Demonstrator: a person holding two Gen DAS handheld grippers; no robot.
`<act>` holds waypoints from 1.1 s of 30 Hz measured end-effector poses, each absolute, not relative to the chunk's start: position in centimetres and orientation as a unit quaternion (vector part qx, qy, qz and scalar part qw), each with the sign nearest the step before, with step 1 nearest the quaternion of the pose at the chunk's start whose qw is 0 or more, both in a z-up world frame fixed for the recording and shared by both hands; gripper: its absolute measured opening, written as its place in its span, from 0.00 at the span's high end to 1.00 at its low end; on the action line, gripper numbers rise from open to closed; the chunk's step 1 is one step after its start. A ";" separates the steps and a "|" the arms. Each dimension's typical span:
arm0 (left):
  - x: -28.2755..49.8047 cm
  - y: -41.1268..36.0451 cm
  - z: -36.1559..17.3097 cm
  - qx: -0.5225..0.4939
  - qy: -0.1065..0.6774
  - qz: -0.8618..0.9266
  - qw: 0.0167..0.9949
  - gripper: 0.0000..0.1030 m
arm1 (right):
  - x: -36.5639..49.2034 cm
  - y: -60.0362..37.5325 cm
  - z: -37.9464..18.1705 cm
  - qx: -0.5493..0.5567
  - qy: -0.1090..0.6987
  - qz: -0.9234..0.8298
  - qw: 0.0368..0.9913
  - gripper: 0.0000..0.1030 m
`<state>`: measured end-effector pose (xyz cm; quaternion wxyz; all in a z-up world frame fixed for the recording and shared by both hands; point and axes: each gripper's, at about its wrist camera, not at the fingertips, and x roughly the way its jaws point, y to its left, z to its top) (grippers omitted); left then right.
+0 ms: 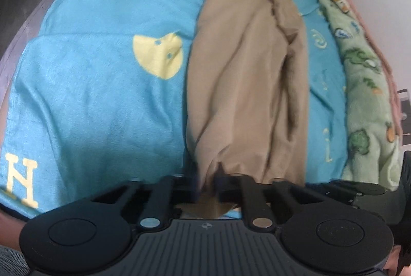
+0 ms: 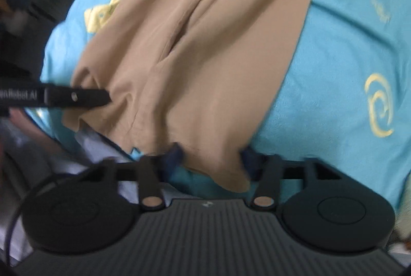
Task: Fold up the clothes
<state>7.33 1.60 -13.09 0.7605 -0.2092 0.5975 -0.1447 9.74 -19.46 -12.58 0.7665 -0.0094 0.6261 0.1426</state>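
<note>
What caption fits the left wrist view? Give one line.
Left hand-held gripper pinches tan garment on blue patterned blanket.

Soft even daylight, motion blur, fisheye-curved edges

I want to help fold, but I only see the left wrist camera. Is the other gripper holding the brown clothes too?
Observer: Not yet. In the right wrist view, the right gripper is open, and the near edge of the tan garment hangs between its fingers.
Operator: Where's my gripper from there?
Observer: The left gripper comes in from the side, with its tip on the garment's other near corner.
Operator: What's next to the clothes on that side?
Observer: The blue blanket, with a big yellow swirl printed on it, a little way from the garment's edge.
</note>
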 end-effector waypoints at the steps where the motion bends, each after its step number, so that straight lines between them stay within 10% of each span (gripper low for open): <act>1: 7.1 1.7 -12.7 -0.218 0.589 -0.140 0.765 0.92 | 9.4 -19.4 -12.2 -0.013 0.620 0.144 0.771 0.81; 18: -0.8 6.1 7.3 -0.359 0.376 -0.192 0.833 0.95 | 0.0 -27.7 7.6 0.162 0.385 0.170 0.893 0.91; 25: -7.2 6.5 5.8 -0.350 0.407 -0.190 0.822 0.95 | -5.8 -27.8 7.0 0.159 0.377 0.195 0.891 0.91; 33: 2.8 5.4 4.7 -0.338 0.394 -0.152 0.841 0.94 | 1.6 -27.8 5.1 0.215 0.380 0.141 0.889 0.91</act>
